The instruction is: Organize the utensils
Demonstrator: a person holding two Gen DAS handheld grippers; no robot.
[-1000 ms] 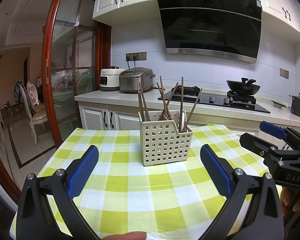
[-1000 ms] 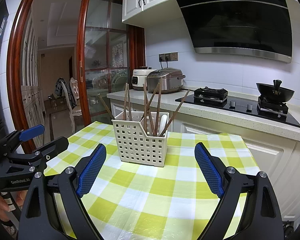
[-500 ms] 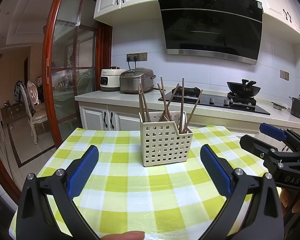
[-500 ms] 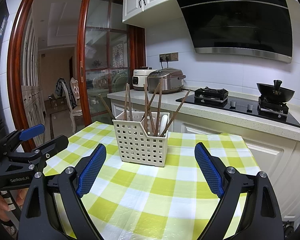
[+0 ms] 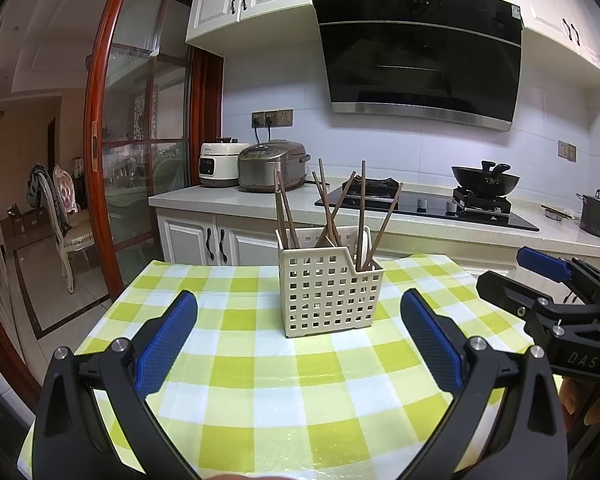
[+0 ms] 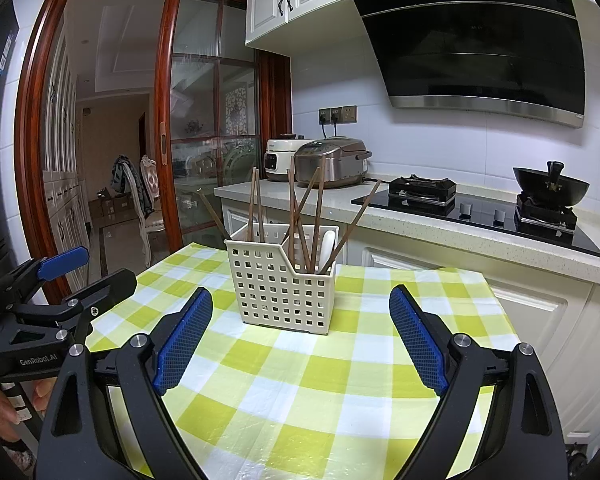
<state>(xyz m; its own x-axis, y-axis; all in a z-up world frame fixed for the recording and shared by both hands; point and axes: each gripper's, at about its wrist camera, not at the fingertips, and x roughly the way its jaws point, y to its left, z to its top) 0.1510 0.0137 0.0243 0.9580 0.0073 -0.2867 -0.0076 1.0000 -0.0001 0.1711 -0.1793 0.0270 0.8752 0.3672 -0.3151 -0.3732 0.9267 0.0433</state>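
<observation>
— What did you have in front of you?

— I had the basket (image 5: 331, 289) straight ahead of the left tongs (image 5: 300, 336), standing upright on the checked cloth (image 5: 260, 380), beyond the fingertips and apart from them. From the right tongs (image 6: 300, 334) it sat ahead and a little left of centre, also clear of the pads (image 6: 184, 340).

— And the utensils?

— Brown chopsticks (image 5: 362, 208) stood in the basket, leaning at different angles and sticking out above its rim. A white spoon (image 6: 327, 246) stood among them, in the compartment nearer my right tongs. How many sticks were in each compartment, I could not tell.

— How were the tongs set?

— Both were spread wide, with the blue pads far apart and nothing between them. Neither touched the basket or the cloth that I could see. Each pair showed in the other's camera, off to the side of the table: the right one at the right edge of the left view, the left one at the left edge of the right view, each with a hand (image 6: 4, 412) on its grip.

— Anything behind the basket?

— Past the tongs and the table ran the counter (image 5: 228, 200) with two cookers (image 5: 272, 166), a hob (image 6: 480, 216) with a wok (image 6: 550, 188), and the hood (image 5: 416, 60) above.
</observation>
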